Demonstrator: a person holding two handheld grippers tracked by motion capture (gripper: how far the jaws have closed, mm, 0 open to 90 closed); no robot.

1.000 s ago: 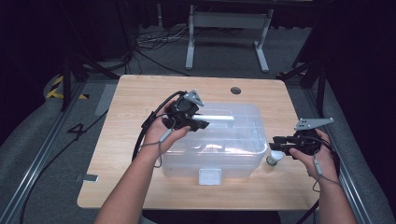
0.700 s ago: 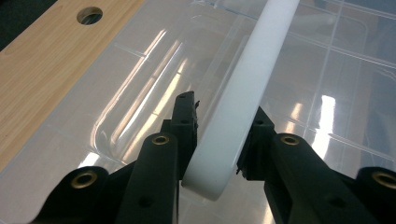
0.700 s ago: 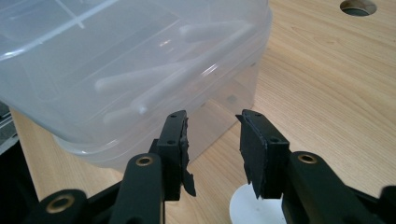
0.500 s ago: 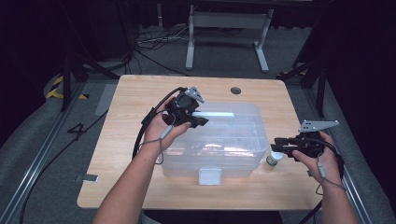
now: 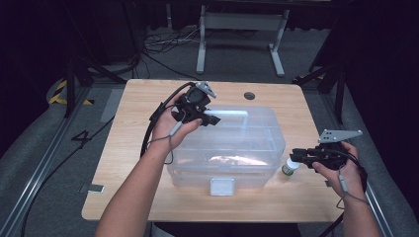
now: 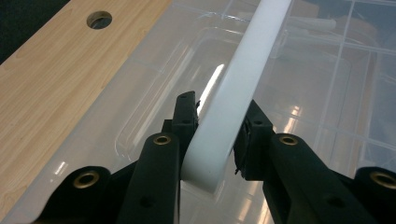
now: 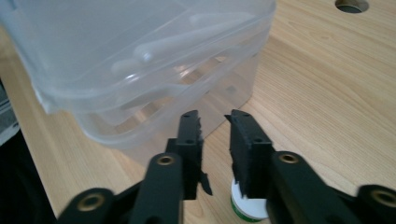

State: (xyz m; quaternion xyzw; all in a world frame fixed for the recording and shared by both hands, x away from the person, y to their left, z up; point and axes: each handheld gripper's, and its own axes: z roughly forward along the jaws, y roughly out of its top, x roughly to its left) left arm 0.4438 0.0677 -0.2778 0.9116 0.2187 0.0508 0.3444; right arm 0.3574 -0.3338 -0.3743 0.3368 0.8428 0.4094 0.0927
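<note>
The clear plastic box [image 5: 232,148] sat mid-bench [image 5: 138,98], its white handle [image 6: 238,88] pinched between the jaws of the left gripper [image 5: 200,106] at its left end. Over the last second the right gripper [image 5: 309,157] had drawn back from the box's right side and sunk toward the bench, jaws parted and empty above a small white-capped jar [image 7: 246,205]. That suggested the jar was the next pick, while the left kept the box steady

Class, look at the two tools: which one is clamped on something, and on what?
The left tool: its jaws close on the white handle of the clear box. The right tool stands open above a small green-and-white jar, holding nothing.
</note>
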